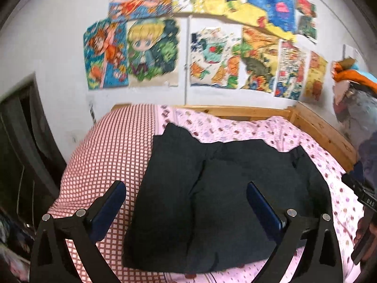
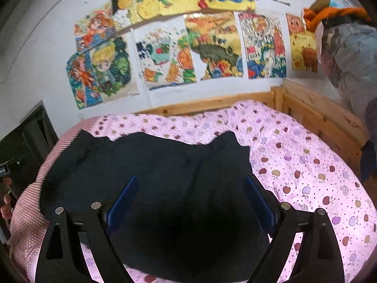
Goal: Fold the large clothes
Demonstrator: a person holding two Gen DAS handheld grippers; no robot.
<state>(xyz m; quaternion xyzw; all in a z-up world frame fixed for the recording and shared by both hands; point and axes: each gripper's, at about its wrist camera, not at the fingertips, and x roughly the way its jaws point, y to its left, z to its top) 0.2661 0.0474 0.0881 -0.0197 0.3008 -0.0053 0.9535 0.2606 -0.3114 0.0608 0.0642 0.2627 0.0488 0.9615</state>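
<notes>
A dark folded garment (image 1: 212, 200) lies flat on the bed, across the seam between a red-checked cover and a pink apple-print sheet. In the right wrist view the same garment (image 2: 165, 176) fills the middle. My left gripper (image 1: 186, 186) hangs above it, jaws wide apart, nothing between the blue pads. My right gripper (image 2: 190, 179) is likewise raised over the cloth and open, holding nothing. The other gripper's body and a hand show at the right edge (image 1: 365, 212) of the left wrist view.
A wooden bed frame (image 2: 318, 108) runs along the far and right sides. Colourful drawings (image 1: 212, 47) cover the white wall. A stuffed bag with orange cloth (image 2: 346, 47) sits at the right. Dark furniture (image 1: 18, 153) stands left of the bed.
</notes>
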